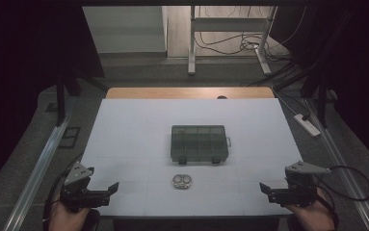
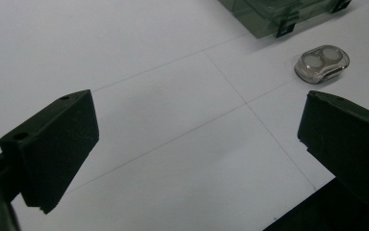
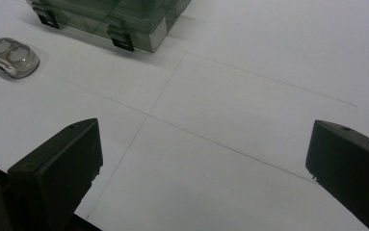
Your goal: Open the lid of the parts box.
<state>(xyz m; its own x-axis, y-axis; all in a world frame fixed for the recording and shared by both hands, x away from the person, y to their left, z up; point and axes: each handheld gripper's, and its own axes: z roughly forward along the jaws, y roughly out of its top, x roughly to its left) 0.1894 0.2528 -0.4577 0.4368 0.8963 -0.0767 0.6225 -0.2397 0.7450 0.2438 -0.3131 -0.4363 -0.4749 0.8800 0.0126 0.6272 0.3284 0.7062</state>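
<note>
Green compartment box [image 1: 199,143] mid-table, small clear case [image 1: 182,181] just before it, grippers apart.

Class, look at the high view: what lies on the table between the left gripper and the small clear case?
Nothing: between the left gripper and the small clear case there is bare white table, as the high view and left gripper view show.

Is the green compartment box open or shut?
Shut: the box has its lid down flat, with both front latches over the edge.

A white-topped table [image 1: 124,139] is sitting on grey floor [image 1: 23,168]; beyond the table, a white desk frame [image 1: 230,29] is standing among cables [image 1: 230,45].
</note>
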